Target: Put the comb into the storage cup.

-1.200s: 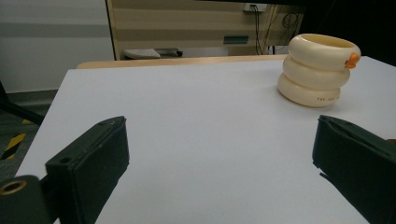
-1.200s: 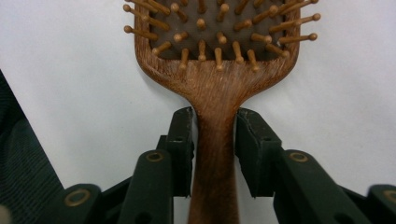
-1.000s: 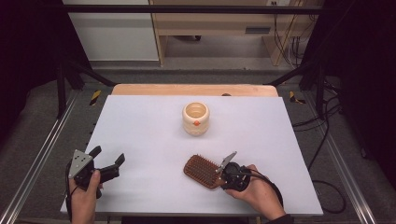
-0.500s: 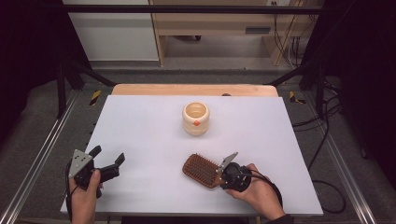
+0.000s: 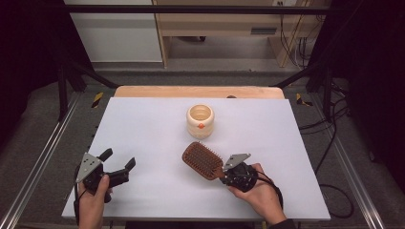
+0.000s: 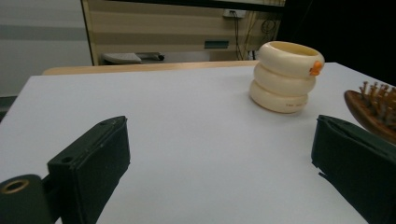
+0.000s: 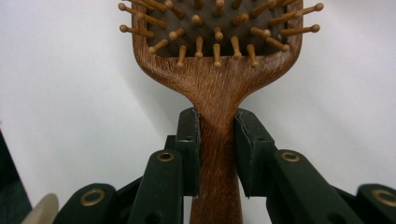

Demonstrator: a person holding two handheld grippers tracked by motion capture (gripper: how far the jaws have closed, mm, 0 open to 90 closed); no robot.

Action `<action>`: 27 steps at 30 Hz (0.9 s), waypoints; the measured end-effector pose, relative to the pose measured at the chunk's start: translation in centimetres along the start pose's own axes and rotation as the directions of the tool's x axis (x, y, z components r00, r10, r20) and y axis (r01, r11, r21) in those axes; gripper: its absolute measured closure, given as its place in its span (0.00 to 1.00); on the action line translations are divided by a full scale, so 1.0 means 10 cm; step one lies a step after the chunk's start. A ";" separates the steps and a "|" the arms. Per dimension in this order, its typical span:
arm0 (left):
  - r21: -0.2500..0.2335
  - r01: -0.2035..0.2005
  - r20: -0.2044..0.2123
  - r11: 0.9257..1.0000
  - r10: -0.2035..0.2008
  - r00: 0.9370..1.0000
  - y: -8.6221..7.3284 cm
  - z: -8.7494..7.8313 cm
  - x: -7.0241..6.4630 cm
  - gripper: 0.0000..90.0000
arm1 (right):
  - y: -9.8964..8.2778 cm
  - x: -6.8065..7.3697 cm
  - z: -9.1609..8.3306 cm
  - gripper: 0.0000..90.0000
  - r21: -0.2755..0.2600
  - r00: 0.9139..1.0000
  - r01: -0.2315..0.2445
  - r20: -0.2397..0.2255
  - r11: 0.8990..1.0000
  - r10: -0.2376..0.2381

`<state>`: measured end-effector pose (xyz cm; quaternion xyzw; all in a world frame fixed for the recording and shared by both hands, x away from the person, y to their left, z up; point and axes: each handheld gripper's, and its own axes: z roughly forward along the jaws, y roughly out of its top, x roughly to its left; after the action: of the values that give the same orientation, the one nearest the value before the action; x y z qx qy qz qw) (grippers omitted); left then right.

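A brown wooden hairbrush [image 5: 202, 160] lies bristles up on the white table, in front of a cream ribbed cup [image 5: 200, 120] with a small orange mark. My right gripper [image 5: 223, 174] is shut on the brush's handle [image 7: 217, 140], its black pads pressed against both sides. At the front left my left gripper [image 5: 118, 162] stands open above the table with nothing between its fingers. In the left gripper view the cup [image 6: 286, 77] sits ahead to the right and the brush head [image 6: 373, 112] is at the right edge.
The white table top [image 5: 143, 129] has a wooden strip [image 5: 198, 91] along its far edge. Metal frame rails run along both sides. Shelving and cables stand beyond the table.
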<state>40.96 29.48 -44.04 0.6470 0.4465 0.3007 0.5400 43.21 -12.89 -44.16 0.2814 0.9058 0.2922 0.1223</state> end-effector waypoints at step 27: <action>-0.014 0.155 0.340 0.988 -0.141 0.930 0.32 0.23 -0.77 0.05 | 0.07 -0.03 -0.20 0.81 -0.340 0.995 -0.097 -0.019 0.936 0.096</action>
<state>40.56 21.42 -40.78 0.6422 0.3887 0.1529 0.6428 43.01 -13.51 -42.09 0.2997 0.8270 0.4502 0.1537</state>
